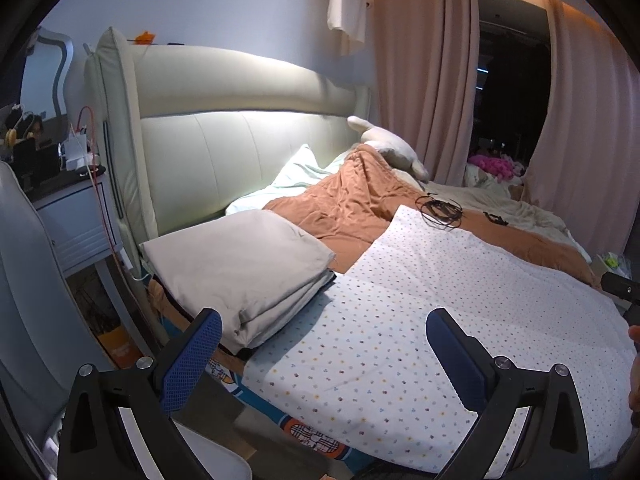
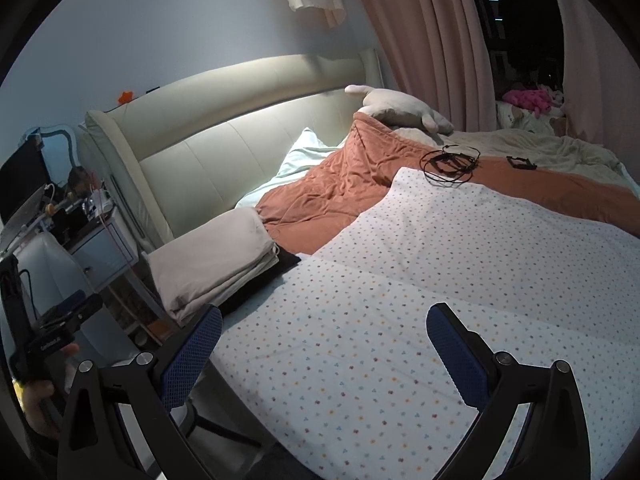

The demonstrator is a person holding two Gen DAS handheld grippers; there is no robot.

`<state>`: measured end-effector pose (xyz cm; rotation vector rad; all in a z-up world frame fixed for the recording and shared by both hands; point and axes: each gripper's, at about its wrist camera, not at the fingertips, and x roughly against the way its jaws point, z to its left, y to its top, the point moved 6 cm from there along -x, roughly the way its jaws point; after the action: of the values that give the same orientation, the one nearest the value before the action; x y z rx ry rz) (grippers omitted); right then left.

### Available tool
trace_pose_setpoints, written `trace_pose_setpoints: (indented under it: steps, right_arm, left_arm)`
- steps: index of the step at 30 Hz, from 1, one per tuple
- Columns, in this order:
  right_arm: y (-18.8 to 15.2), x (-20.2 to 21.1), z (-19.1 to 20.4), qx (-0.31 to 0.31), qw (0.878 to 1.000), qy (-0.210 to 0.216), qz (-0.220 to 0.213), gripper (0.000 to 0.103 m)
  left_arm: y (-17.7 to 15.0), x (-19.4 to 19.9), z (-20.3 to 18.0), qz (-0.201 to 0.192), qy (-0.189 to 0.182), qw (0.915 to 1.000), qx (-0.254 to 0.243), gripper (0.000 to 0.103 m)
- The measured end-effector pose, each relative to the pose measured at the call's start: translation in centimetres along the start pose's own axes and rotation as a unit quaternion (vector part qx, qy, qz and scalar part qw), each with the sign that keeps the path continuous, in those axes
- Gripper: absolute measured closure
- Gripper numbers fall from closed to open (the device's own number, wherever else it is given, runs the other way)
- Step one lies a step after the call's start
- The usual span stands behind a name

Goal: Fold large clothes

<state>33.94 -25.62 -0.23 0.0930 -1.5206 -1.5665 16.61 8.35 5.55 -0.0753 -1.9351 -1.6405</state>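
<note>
Both grippers, left gripper (image 1: 324,338) and right gripper (image 2: 324,334), hang wide open holding nothing above the bed (image 1: 248,152), where the big dotted sheet (image 1: 460,292) already looks folded over once but needs more folds, next to the finished beige folded stack (image 1: 240,264).

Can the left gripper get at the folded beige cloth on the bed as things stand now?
Probably yes. The left gripper is open and empty, and the folded beige cloth lies just ahead of its left finger, at the bed's near corner beside the dotted sheet. Nothing lies on it or between.
</note>
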Motion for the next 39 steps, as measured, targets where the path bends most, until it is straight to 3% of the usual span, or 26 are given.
trace_pose_setpoints:
  steps: [23,39]
  right_arm:
    - [-9.4,15.3,-1.6,0.013,0.995,-0.064,-0.075,0.0]
    - [-14.6,16.6,-0.7,0.008,0.993,-0.094,-0.076,0.0]
  left_arm:
    - [-7.2,10.2,-7.3,-0.03,-0.068,0.9962,-0.046,0.001]
    - [-10.6,11.8,-8.6,-0.038,-0.089,0.9932,-0.064,0.001]
